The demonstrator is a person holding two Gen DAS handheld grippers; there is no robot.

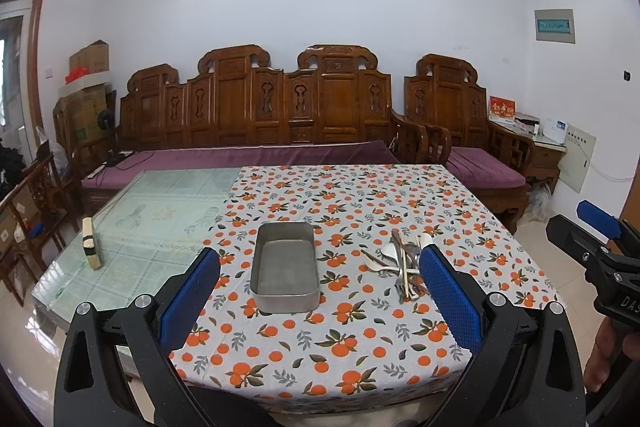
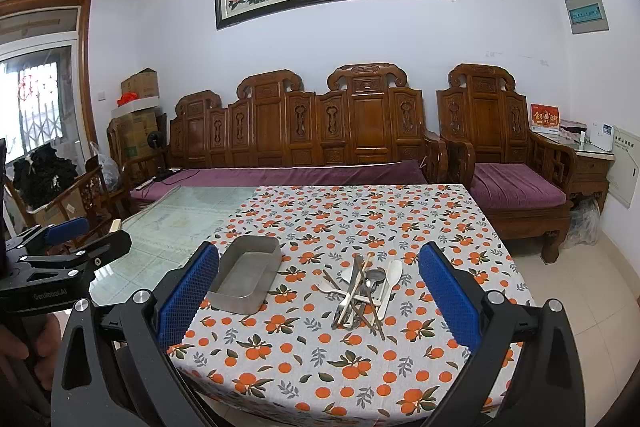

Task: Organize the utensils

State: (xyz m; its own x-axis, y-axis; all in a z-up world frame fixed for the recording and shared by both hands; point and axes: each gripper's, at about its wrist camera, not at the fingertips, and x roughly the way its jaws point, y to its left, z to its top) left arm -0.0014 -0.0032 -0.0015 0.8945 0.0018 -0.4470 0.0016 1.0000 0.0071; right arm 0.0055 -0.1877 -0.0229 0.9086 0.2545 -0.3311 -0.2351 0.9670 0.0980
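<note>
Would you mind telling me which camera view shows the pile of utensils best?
The right wrist view: the pile of utensils lies unobstructed between the fingers, pieces distinguishable. In the left wrist view the pile sits off to the right, partly hidden behind a blue finger pad.

Left gripper (image 1: pixel 320 291) fingers wide apart, empty; right gripper (image 2: pixel 318 291) likewise.

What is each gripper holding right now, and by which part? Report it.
Nothing. The left gripper and right gripper both stand open and empty above the tablecloth; the utensil pile and metal tray lie untouched.
</note>
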